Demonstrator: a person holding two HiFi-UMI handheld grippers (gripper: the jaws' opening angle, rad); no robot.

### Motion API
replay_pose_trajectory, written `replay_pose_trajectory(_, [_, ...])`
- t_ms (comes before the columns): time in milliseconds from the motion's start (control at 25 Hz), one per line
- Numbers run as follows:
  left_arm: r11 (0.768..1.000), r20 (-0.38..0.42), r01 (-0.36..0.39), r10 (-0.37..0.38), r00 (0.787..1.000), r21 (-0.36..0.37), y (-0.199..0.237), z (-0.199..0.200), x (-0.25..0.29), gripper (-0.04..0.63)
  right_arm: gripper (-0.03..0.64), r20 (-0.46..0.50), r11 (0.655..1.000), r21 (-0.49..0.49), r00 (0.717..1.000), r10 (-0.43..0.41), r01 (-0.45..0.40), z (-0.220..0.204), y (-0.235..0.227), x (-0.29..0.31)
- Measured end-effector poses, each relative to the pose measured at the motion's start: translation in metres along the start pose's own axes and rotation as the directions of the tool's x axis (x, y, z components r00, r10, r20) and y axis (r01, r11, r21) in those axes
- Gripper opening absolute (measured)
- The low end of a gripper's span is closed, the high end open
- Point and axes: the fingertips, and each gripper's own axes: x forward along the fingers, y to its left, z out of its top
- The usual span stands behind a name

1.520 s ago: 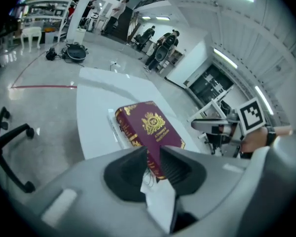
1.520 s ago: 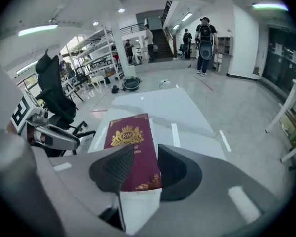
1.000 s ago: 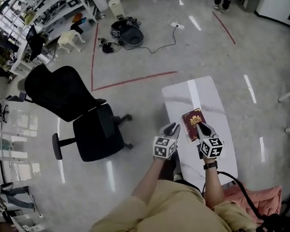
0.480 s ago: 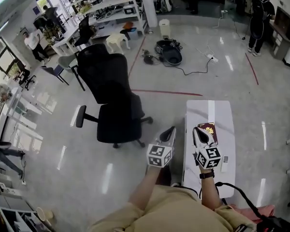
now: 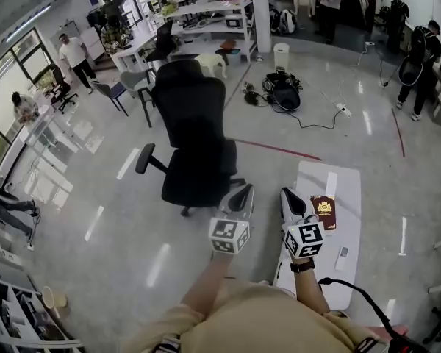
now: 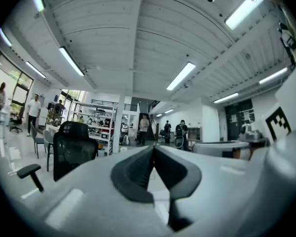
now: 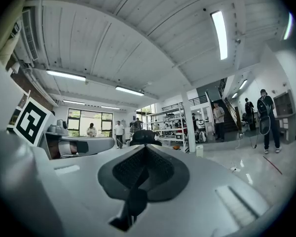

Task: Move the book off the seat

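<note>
A dark red book [image 5: 324, 212] lies flat on the white low table [image 5: 314, 180], to the right of both grippers. The black office chair [image 5: 195, 149] stands to the left of the table with nothing on its seat; its back also shows in the left gripper view [image 6: 71, 149] and its top in the right gripper view [image 7: 144, 136]. My left gripper [image 5: 245, 190] is shut and empty, held up between chair and table. My right gripper [image 5: 287, 195] is shut and empty too, just left of the book and apart from it. Both point level across the room, jaws together [image 6: 153, 149] [image 7: 144, 149].
A small grey remote-like thing [image 5: 341, 254] lies on the table near me. A black bag [image 5: 284, 94] and a cable lie on the floor beyond the chair. Shelves and desks [image 5: 198, 13] stand at the back, with several people about. Red tape lines cross the floor.
The right gripper has drawn back from the book, which stays on the table. Both grippers have lifted and point level. My view has swung up toward the chair and room.
</note>
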Motion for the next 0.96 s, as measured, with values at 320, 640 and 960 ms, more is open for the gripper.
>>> replay_pose_trajectory(320, [0.999,0.014,-0.029,0.030,0.999,-0.045,0.036,-0.007,-0.034,-0.002,0.006,-0.003,1.000,-0.017,1.000,0.016,-0.016,-0.003,0.042,0.014])
replay_pose_trajectory(640, [0.999,0.031,-0.010,0.011,0.999,-0.050,0.077,0.005,-0.049,0.000,0.006,-0.014,1.000,-0.008,1.000,0.007,-0.007,-0.004,0.075,0.052])
replay_pose_trajectory(960, [0.998,0.026,-0.036,0.037,0.999,-0.052,0.136,0.010,-0.067,0.000,0.006,-0.014,1.000,-0.011,1.000,0.027,-0.027,-0.004,0.119,0.089])
